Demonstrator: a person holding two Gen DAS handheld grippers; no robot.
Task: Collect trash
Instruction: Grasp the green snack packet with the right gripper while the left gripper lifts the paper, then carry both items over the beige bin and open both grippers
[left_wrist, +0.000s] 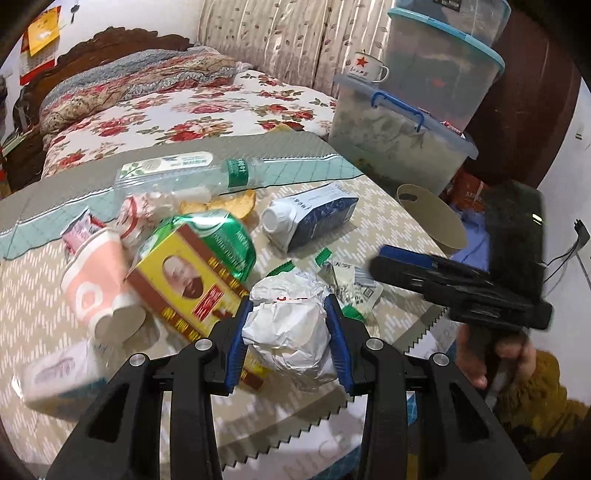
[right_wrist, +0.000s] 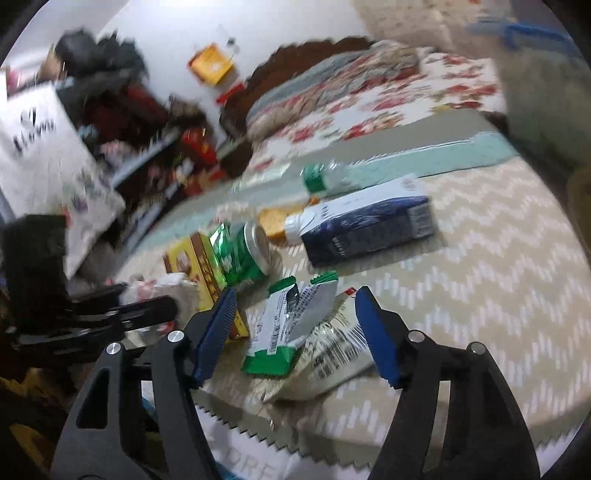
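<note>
We see the table (left_wrist: 388, 206) filling mid-frame, with the litter spread over it. Milk carton (left_wrist: 314, 216) lies upper centre, green can (left_wrist: 225, 236) and yellow box (left_wrist: 184, 284) centre-left. Left gripper (left_wrist: 286, 332), bottom centre, is clamped on a crumpled white wrapper (left_wrist: 288, 328). Right gripper (right_wrist: 295, 332) stands with jaws apart over green-edged snack wrappers (right_wrist: 288, 325), not pressing them.

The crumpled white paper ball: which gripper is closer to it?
Left. The left gripper clamps the paper ball; the right gripper hangs open over wrappers beside it.
</note>
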